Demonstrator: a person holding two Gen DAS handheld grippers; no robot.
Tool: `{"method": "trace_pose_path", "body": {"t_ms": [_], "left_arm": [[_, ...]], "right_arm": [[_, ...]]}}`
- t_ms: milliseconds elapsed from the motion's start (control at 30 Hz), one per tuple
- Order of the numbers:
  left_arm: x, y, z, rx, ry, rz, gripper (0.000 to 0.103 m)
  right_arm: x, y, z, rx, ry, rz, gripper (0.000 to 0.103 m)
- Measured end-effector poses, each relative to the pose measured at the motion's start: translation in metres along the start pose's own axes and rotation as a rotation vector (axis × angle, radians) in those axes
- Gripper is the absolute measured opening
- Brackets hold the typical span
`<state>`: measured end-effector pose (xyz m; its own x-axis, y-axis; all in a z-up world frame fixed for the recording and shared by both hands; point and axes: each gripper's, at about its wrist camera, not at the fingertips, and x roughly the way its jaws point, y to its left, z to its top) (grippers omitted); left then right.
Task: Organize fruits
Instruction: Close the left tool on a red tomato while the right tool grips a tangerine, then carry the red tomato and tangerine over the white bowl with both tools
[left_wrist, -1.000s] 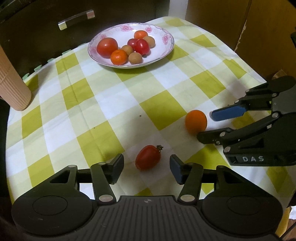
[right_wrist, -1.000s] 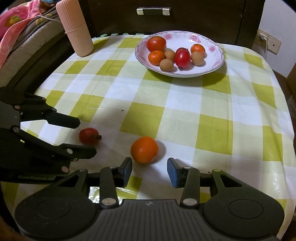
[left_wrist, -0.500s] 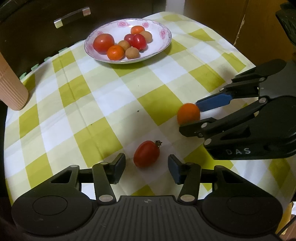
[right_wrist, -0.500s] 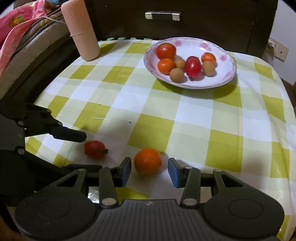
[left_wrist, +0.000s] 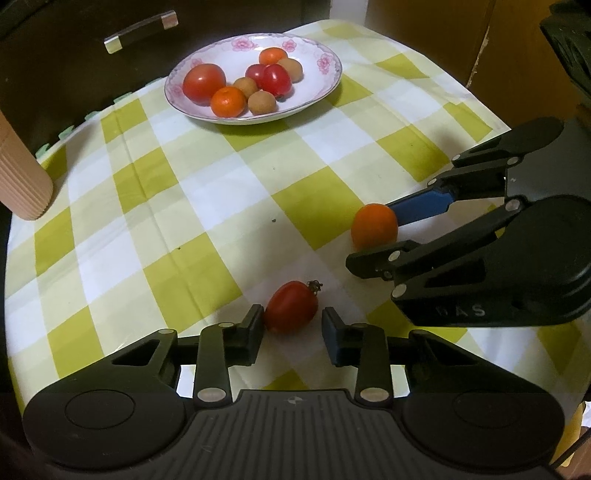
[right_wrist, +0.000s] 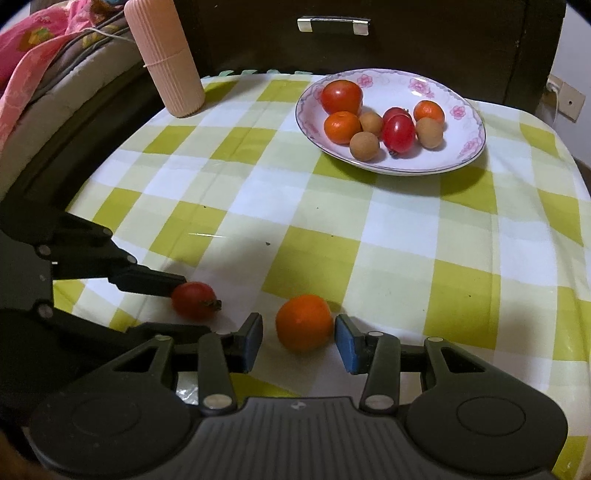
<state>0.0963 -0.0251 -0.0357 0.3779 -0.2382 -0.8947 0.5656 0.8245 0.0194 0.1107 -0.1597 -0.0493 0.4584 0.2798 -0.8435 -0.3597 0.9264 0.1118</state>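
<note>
The plate holds 1 large tomato, 2 cherry tomatoes, 2 mandarins and 3 longans; the bench carries 1 mandarin and 1 cherry tomato.

A desk under a yellow-green and white checked cloth fills the view. Beyond its far edge stands a dark wooden cabinet with a silver drawer handle. Past the cloth's left side lies a bed with grey and pink bedding. Far right, a pale wall carries a socket plate. Brown board panels stand beyond the far right corner. Lighting is dim and warm.
</note>
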Motion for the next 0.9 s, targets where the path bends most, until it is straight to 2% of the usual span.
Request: {"method": "trace_pose_path", "body": {"t_ms": [100, 133, 167, 333, 900], "left_arm": [[0.000, 0.003, 0.000, -0.013, -0.004, -0.004, 0.038], [0.000, 0.003, 0.001, -0.014, -0.007, -0.007, 0.037], [0.000, 0.003, 0.001, -0.012, -0.010, -0.008, 0.037], [-0.003, 0.001, 0.001, -0.006, -0.024, -0.007, 0.037], [-0.012, 0.028, 0.023, -0.130, -0.083, -0.014, 0.037]], "right_arm": [[-0.001, 0.001, 0.000, -0.003, -0.008, -0.007, 0.040], [-0.002, 0.001, -0.001, -0.003, -0.011, -0.006, 0.038], [-0.002, 0.001, 0.000, -0.005, -0.015, -0.008, 0.032], [-0.003, 0.005, 0.001, -0.022, -0.015, -0.006, 0.032], [-0.017, -0.004, 0.009, 0.036, -0.077, -0.023, 0.032]]}}
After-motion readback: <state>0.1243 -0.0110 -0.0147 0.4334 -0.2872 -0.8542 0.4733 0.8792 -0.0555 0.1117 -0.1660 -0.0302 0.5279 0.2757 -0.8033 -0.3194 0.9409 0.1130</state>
